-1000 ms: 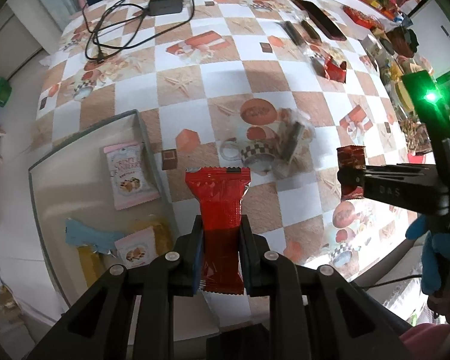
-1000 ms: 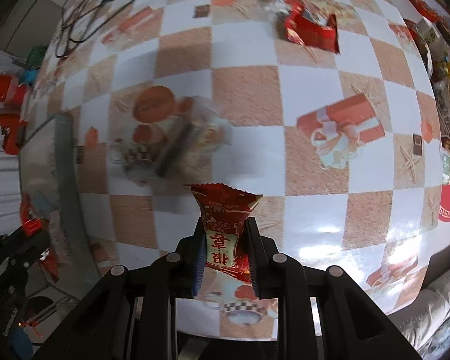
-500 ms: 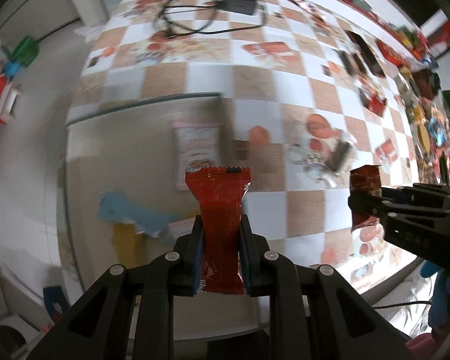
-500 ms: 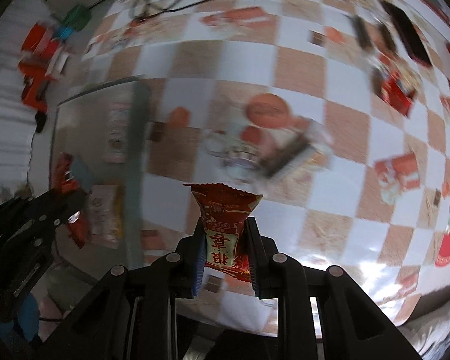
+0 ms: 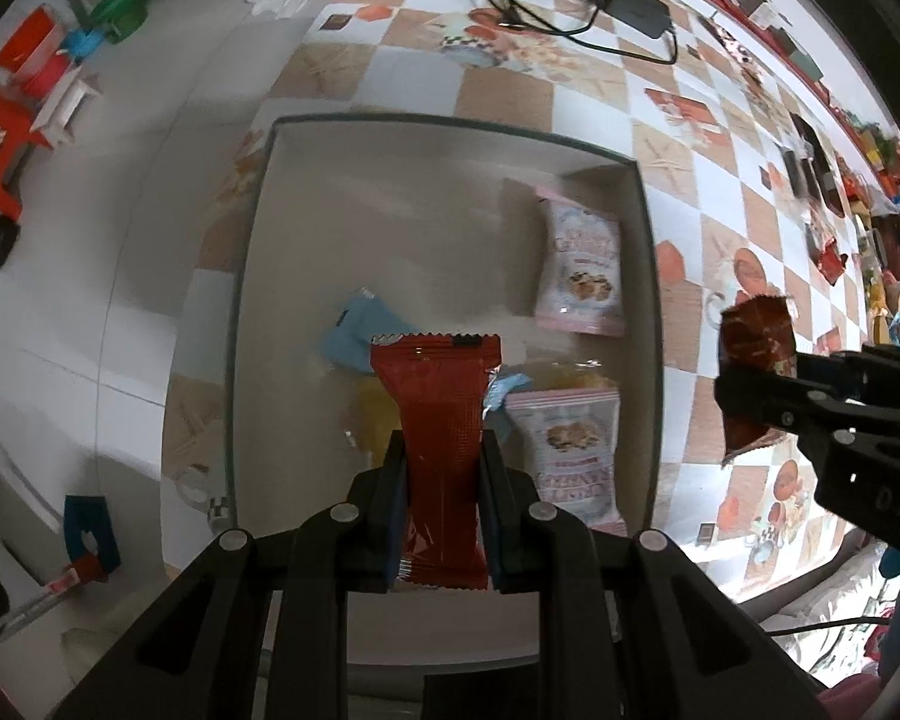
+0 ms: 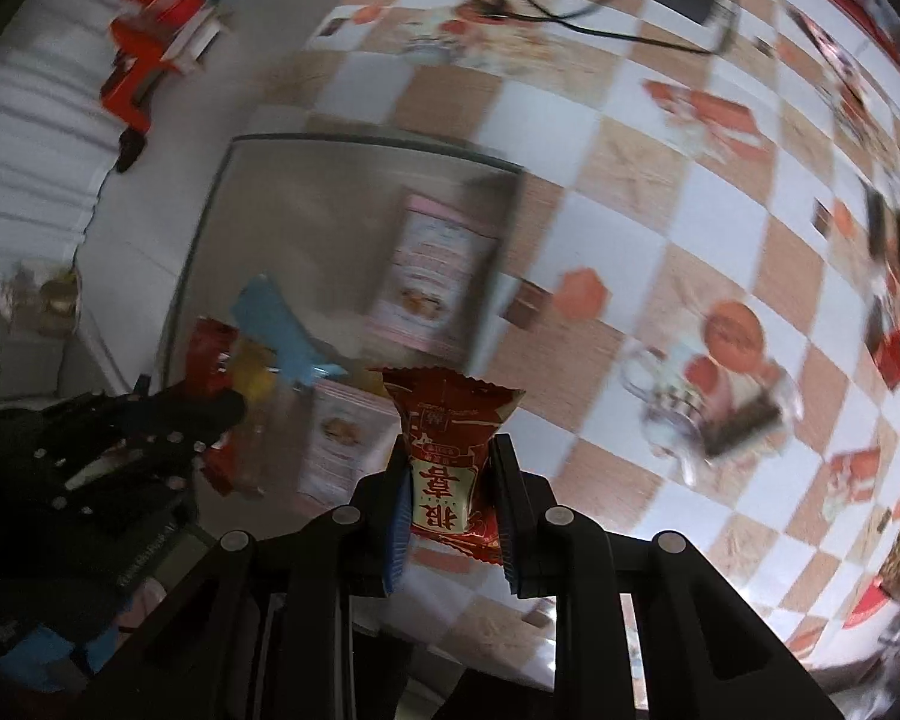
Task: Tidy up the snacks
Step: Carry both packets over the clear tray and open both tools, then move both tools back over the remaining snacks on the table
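Note:
My left gripper [image 5: 441,468] is shut on a plain red snack packet [image 5: 438,414] and hangs over the clear-walled tray [image 5: 450,123]. In the tray lie two pink cookie packets [image 5: 582,270], a blue packet [image 5: 360,333] and a yellow one [image 5: 372,414]. My right gripper [image 6: 450,474] is shut on a red-and-cream snack packet [image 6: 447,450] above the tray's right edge. The left wrist view shows that packet [image 5: 753,348] at the right, pinched in the right gripper. The right wrist view shows the left gripper [image 6: 168,426] at the left with its red packet [image 6: 207,354].
The checkered tablecloth [image 5: 576,96] carries a black charger with cables [image 5: 630,0], a clear wrapped snack [image 6: 726,414], a red wrapper [image 5: 828,252] and several items along the far right edge. Red, blue and green toys [image 5: 36,78] lie on the floor at left.
Both grippers have swept left across the table with their packets. The tray, at the lower left before, now lies straight under the left gripper.

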The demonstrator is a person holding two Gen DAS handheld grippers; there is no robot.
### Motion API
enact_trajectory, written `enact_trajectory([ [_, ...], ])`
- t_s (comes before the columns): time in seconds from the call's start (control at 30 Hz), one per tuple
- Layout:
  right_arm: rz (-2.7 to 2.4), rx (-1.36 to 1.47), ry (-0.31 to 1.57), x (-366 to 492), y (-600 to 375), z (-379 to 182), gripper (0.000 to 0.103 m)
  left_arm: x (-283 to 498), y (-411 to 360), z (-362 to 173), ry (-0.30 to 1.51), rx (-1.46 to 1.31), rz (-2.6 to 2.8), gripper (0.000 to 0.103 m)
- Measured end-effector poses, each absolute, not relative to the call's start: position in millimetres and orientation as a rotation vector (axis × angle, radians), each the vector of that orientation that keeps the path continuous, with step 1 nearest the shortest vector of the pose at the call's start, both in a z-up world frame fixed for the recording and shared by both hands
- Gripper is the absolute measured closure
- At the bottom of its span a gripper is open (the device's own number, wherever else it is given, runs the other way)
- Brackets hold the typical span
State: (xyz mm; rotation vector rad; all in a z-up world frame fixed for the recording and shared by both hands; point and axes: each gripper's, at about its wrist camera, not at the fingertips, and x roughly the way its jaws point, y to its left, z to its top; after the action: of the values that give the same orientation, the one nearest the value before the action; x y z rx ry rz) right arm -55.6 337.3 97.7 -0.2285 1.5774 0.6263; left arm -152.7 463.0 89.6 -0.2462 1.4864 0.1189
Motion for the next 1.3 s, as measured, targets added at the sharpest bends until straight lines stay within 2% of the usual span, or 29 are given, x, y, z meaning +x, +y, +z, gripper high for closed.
enact_trajectory([
  [0.47,0.682,-0.279,1.593,-62,387,89,0.077,-158,470,81,1.514,-0.258,0.11,0.08],
  [0.6,0.69,-0.264,1.61,-63,393,86,0.077,-160,468,84,1.51,-0.236,0.106,0.077],
  [0.67,0.697,-0.258,1.62,-63,393,84,0.077,-161,467,84,1.51,-0.224,0.105,0.067],
  [0.73,0.705,-0.249,1.633,-66,393,83,0.076,-159,466,84,1.512,-0.21,0.117,0.038],
  [0.77,0.708,-0.245,1.638,-67,393,82,0.071,-159,466,85,1.51,-0.205,0.124,0.034],
  [0.8,0.711,-0.241,1.639,-67,393,82,0.056,-159,467,86,1.508,-0.205,0.126,0.029],
  [0.87,0.706,-0.231,1.626,-67,392,83,0.033,-158,466,85,1.514,-0.203,0.131,0.026],
  [1.03,0.678,-0.196,1.626,-61,380,84,0.032,-156,461,84,1.531,-0.184,0.133,0.025],
  [1.07,0.668,-0.19,1.629,-60,376,83,0.027,-155,458,85,1.533,-0.18,0.129,0.025],
  [1.1,0.653,-0.18,1.634,-58,371,81,0.011,-154,456,85,1.534,-0.176,0.125,0.024],
  [1.17,0.633,-0.155,1.627,-56,361,81,0.001,-151,450,86,1.535,-0.162,0.114,0.024],
  [1.3,0.572,-0.109,1.642,-50,335,75,0.001,-145,433,88,1.541,-0.126,0.087,0.024],
])
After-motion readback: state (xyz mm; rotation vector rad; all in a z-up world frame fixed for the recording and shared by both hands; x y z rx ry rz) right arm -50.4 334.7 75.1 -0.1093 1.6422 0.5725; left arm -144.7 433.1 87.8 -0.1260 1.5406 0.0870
